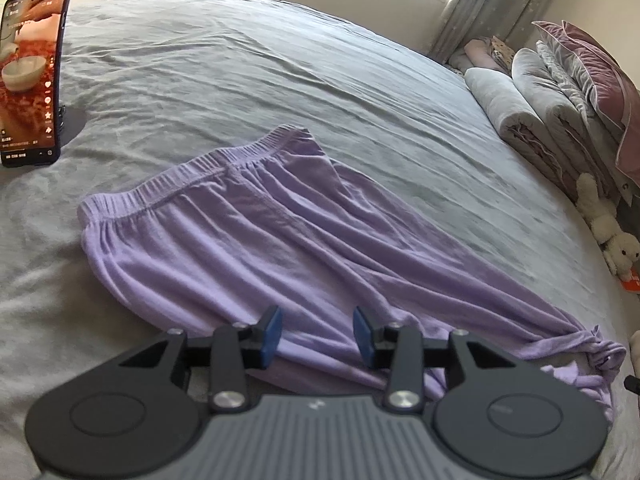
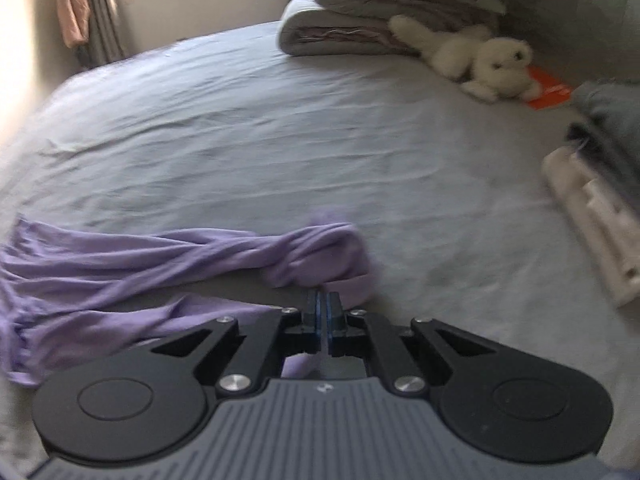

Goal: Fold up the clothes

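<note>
Right wrist view: right gripper (image 2: 321, 312) pads pressed together, pinching the lilac trousers' (image 2: 120, 264) bunched, blurred leg end on the bed (image 2: 280, 140); left gripper (image 1: 317, 336) spread, empty above the fabric.

The left gripper (image 1: 317, 338) and the right gripper (image 2: 322, 317) look alike: a grey ribbed housing with a small pale mark at its front edge, flanked by two round black discs, each with a faint inset circle. Black angled linkage arms with triangular cut-outs pivot on silver round-headed screws and carry short black jaws faced with blue pads.
</note>
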The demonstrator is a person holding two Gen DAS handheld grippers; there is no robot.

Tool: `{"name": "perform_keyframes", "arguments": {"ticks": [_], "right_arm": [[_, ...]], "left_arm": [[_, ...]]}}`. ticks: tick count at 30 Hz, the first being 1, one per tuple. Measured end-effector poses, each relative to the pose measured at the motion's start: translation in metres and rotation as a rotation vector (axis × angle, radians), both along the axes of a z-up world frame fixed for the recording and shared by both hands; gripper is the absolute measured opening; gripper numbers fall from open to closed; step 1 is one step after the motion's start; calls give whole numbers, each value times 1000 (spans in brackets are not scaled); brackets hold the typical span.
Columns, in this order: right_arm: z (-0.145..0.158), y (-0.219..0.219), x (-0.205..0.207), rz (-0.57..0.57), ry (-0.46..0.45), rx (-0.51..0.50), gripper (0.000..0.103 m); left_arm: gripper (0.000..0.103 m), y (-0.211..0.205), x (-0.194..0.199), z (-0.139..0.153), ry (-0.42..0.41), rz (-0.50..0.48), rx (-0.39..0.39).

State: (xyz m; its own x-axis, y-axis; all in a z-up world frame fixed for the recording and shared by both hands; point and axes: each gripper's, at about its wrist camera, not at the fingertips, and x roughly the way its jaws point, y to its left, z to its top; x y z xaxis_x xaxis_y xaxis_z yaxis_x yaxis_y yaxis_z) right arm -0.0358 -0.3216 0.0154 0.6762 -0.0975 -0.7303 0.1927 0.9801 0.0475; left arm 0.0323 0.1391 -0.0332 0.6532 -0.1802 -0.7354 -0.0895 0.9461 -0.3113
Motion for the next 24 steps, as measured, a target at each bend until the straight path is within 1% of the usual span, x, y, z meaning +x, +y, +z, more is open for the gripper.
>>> {"name": "perform_keyframes", "arguments": {"ticks": [2, 5, 9, 12, 14, 15, 16, 20, 22, 24], "right_arm": [[0, -3, 0, -6, 1, -9, 4], [1, -1, -1, 20, -4, 33, 4], [4, 15, 1, 93, -3, 49, 13], [5, 28, 3, 148, 6, 63, 15], [4, 37, 4, 187, 13, 85, 23], [4, 42, 5, 211, 16, 94, 33], [4, 47, 5, 232, 17, 103, 38], [5, 73, 5, 338, 21, 131, 38], [6, 87, 4, 417, 21, 154, 38], [8, 105, 1, 509, 13, 155, 38]], "left_arm": [[41, 0, 0, 0, 0, 2, 4], [41, 0, -1, 1, -3, 10, 10], [43, 4, -4, 3, -9, 24, 19], [47, 8, -6, 6, -15, 37, 25], [49, 14, -8, 9, -19, 56, 29], [51, 18, -9, 11, -21, 71, 32], [51, 21, -10, 12, -23, 85, 34], [52, 38, -15, 14, -21, 142, 32], [52, 45, -17, 14, -19, 176, 34], [52, 52, -18, 13, -14, 213, 29]]}}
